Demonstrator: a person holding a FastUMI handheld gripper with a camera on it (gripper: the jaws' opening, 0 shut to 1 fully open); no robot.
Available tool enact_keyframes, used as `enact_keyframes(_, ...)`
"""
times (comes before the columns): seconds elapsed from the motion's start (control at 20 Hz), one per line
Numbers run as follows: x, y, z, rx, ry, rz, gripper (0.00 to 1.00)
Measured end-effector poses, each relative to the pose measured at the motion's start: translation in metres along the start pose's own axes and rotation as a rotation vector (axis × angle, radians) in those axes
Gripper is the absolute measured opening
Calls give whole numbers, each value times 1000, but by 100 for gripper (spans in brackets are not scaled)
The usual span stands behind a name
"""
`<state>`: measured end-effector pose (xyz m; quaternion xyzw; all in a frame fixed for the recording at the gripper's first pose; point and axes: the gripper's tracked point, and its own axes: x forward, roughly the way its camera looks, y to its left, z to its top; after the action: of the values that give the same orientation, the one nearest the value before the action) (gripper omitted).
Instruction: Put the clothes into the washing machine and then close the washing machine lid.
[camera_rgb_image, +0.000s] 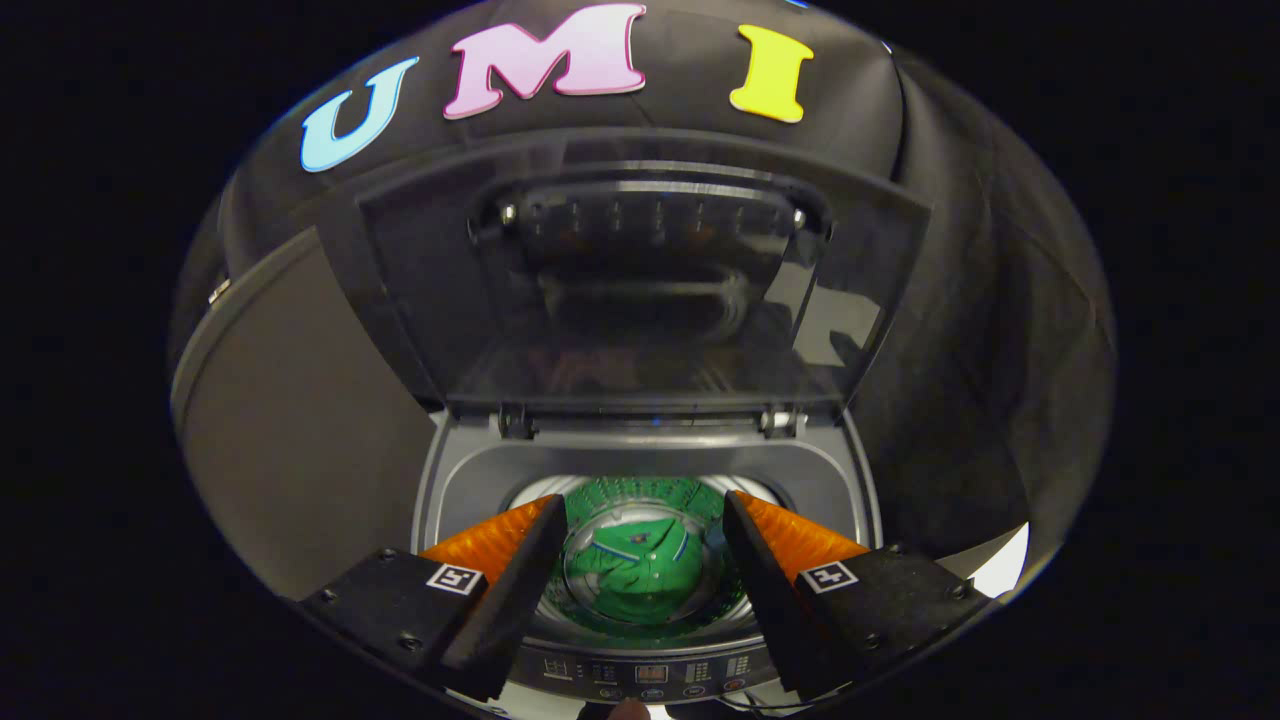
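Clothes (640, 575) lie crumpled in drum (lid (645, 290) upright); tongs (645, 520) wide, empty.

Control panel (650, 675) markings too small to tell; green garment (640, 575) partly hidden by the drum rim — folds unclear.

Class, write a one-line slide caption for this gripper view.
Open gripper hovers above the washing machine, green garment lying in the drum, lid standing open.
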<state>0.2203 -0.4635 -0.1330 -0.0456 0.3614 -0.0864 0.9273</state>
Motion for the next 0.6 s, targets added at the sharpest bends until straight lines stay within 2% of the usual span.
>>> enact_keyframes(0.3,-17,-4,77,5,-148,-2,99)
enact_keyframes(0.6,-28,-2,131,15,-254,7,99)
